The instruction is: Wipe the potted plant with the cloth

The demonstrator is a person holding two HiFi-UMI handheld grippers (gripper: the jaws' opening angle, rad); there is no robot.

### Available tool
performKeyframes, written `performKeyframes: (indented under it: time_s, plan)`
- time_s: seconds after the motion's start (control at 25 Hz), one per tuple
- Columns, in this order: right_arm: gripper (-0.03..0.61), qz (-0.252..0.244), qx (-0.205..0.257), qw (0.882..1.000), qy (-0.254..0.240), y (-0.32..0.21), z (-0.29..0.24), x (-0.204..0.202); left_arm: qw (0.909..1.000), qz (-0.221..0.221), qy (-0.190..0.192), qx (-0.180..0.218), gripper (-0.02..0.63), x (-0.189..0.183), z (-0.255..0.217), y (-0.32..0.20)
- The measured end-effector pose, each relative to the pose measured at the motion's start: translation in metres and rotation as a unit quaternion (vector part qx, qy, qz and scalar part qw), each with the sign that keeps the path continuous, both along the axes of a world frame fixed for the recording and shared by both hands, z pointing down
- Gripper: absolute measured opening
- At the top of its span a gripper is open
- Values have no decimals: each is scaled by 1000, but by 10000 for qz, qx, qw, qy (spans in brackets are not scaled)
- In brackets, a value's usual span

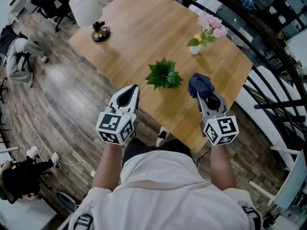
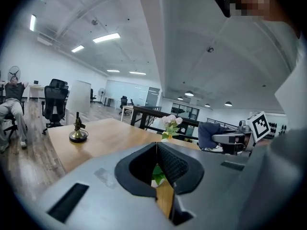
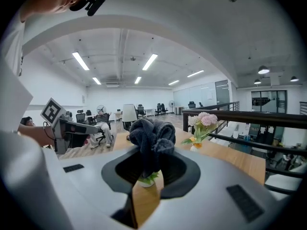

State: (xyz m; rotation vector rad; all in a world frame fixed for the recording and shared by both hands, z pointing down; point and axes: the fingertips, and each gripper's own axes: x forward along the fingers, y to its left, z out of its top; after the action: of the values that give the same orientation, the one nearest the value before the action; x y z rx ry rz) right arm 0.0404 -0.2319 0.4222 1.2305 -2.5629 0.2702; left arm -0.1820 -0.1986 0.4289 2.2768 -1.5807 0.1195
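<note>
Beside the spiky plant [image 1: 164, 74], right claw [image 1: 205, 97] pinches crumpled cloth [image 1: 200, 84].

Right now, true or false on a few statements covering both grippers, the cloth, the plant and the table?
1. The right gripper is shut on the dark cloth. True.
2. The left gripper has its fingers wide apart. False: they are together, with nothing between them.
3. The cloth is draped over the potted plant. False: it is bunched in the right gripper, beside the plant.
4. A vase of pink flowers stands on the table. True.
</note>
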Motion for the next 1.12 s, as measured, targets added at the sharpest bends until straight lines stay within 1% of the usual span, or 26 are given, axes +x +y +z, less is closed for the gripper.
performKeyframes:
  time_s: [0.12,0.24,0.36,0.44,0.52,0.6,0.68,0.72,0.8,0.84,0.92,1.0,1.08,1.12]
  plan:
    - [132,2,-162,9999,-52,-22,10,3,9998,-25,43,-199,17,2,14,-24]
    - [132,24,-373,9993,-72,-32,23,-3,9994,89,94,-313,17,0,24,-48]
    - [132,120,-526,9985,5,-40,35,-15,9981,215,281,-500,17,-10,41,-72]
    - [132,238,-613,9978,13,-41,38,-24,9948,319,505,-821,17,-20,63,-86]
    - [132,366,-729,9967,34,-39,42,-31,9878,430,787,-1274,18,-30,92,-99]
    - [132,511,-834,9952,79,-39,46,-38,9775,644,1021,-1729,18,-32,126,-111]
    - [132,652,-914,9936,121,-39,49,-45,9624,1005,1253,-2192,27,-24,159,-119]
    - [132,706,-944,9929,140,-40,51,-48,9516,1206,1459,-2421,50,-17,173,-121]
    - [132,776,-988,9919,189,-39,54,-54,9269,1528,2000,-2785,135,-4,190,-127]
    - [132,802,-1007,9914,222,-38,56,-56,9164,1639,2231,-2891,140,1,194,-130]
    - [132,874,-1092,9898,261,-34,62,-57,9002,1862,2535,-3012,141,13,196,-133]
    - [132,969,-1283,9868,206,-31,70,-54,8883,2116,2648,-3100,141,27,195,-136]
    - [132,1024,-1541,9827,-6,-31,80,-53,8819,2274,2672,-3149,140,38,194,-139]
    - [132,1029,-1688,9801,-198,-31,84,-53,8809,2304,2671,-3158,141,42,194,-139]
